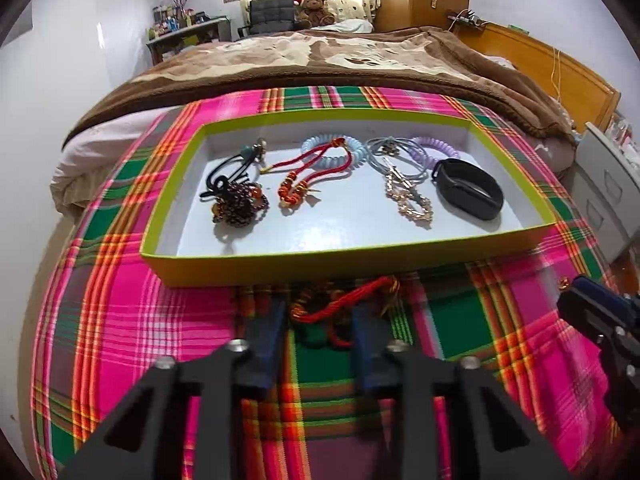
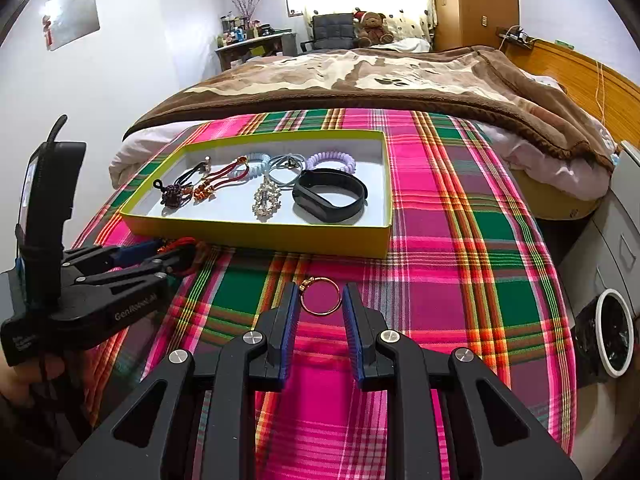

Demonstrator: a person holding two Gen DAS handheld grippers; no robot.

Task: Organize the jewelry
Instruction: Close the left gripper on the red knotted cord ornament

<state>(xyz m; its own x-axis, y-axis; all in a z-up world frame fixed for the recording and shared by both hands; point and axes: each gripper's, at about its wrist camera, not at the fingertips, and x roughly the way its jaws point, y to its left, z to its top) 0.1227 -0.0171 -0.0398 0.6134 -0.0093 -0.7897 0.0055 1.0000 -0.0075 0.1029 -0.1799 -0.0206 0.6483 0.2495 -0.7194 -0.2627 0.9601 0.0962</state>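
- Two grippers over plaid cloth [image 2: 460, 240], near tray [image 1: 352, 266]
- left gripper [image 1: 320, 316]: fingers straddling red cord bracelet [image 1: 340, 306]; contact blurred, cannot tell
- right gripper [image 2: 321, 300]: fingers clamped on gold ring [image 2: 320, 313]

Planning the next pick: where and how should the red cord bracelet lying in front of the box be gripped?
Grip the red cord bracelet across its twisted cord, where the loop arcs up off the plaid cloth. Come from above on the near side, away from the box wall just behind. The left claw already straddles it.
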